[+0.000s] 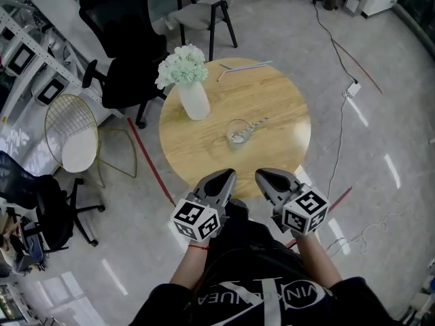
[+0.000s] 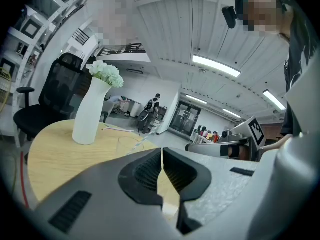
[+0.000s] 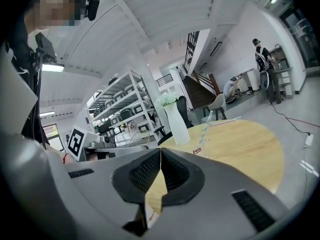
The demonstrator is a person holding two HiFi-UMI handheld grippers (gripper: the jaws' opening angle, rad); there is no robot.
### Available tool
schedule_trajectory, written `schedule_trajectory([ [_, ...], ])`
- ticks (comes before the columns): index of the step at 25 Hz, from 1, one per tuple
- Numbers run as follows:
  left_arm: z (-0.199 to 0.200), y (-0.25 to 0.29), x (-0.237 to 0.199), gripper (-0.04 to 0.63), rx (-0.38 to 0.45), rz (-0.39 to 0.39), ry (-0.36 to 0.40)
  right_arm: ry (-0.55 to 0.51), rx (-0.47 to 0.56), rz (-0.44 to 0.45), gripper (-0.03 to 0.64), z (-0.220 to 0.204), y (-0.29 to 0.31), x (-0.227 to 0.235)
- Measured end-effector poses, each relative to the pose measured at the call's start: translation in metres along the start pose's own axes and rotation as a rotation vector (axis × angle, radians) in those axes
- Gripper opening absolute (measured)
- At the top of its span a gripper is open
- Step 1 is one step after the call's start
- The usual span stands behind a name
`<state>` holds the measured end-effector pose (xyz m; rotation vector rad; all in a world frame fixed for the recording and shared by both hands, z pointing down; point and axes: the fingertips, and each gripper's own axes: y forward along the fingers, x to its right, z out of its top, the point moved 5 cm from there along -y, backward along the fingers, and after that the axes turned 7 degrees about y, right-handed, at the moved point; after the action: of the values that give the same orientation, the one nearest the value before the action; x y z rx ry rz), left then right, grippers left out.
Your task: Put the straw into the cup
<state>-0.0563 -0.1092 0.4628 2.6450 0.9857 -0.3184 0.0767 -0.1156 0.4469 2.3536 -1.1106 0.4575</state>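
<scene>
just at the table (image 1: 272,104) rim, left gripper (image 1: 227,176) and right gripper (image 1: 262,176) hover closed, empty, cup (image 1: 237,134) ahead.

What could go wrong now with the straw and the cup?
The straw leans far over the rim of the clear cup, so a bump might flip it out. The vase stands near the cup and could topple if knocked. The spare straws lie at the far edge of the table and might roll off.

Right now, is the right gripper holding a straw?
No, the right gripper has its jaws shut together with nothing between them, and a straw leans in the cup.
</scene>
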Motion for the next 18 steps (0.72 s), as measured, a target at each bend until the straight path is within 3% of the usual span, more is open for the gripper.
schedule_trajectory([
  [18,0.007,-0.019,0.031,0.017,0.019,0.010,0.045,-0.023,0.020,0.044,0.006,-0.005,-0.024,-0.022],
])
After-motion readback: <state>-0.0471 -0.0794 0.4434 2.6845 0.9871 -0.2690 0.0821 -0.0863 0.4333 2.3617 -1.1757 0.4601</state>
